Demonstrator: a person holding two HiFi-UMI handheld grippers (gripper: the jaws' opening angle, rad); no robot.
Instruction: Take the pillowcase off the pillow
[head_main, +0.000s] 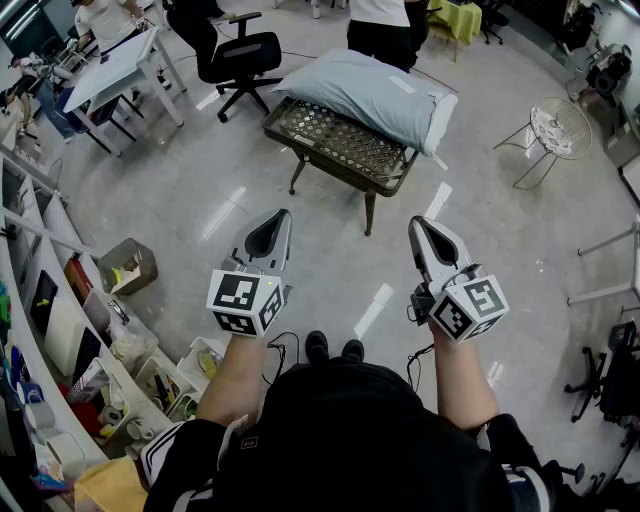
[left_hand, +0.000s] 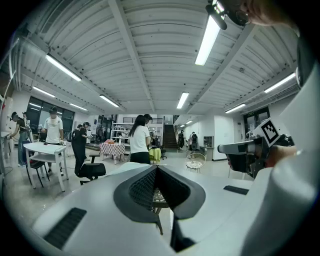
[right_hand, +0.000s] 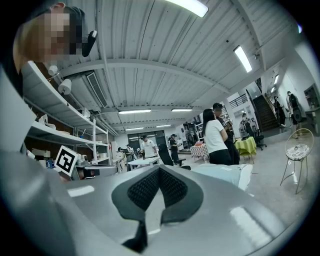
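Observation:
A pillow in a pale blue-grey pillowcase (head_main: 370, 95) lies on a low rattan table (head_main: 335, 150) ahead of me; its white end sticks out at the right. The pillow (right_hand: 235, 176) also shows past the right jaws. My left gripper (head_main: 283, 216) and right gripper (head_main: 417, 223) are held side by side in the air, well short of the table, pointing toward it. Both are shut with nothing between the jaws. In the left gripper view the table is mostly hidden behind the jaws.
A black office chair (head_main: 243, 60) and a white desk (head_main: 120, 70) stand at the far left. A round wire chair (head_main: 555, 135) is at the right. Shelving with clutter (head_main: 60, 330) runs along my left. A person (head_main: 380, 25) stands behind the table.

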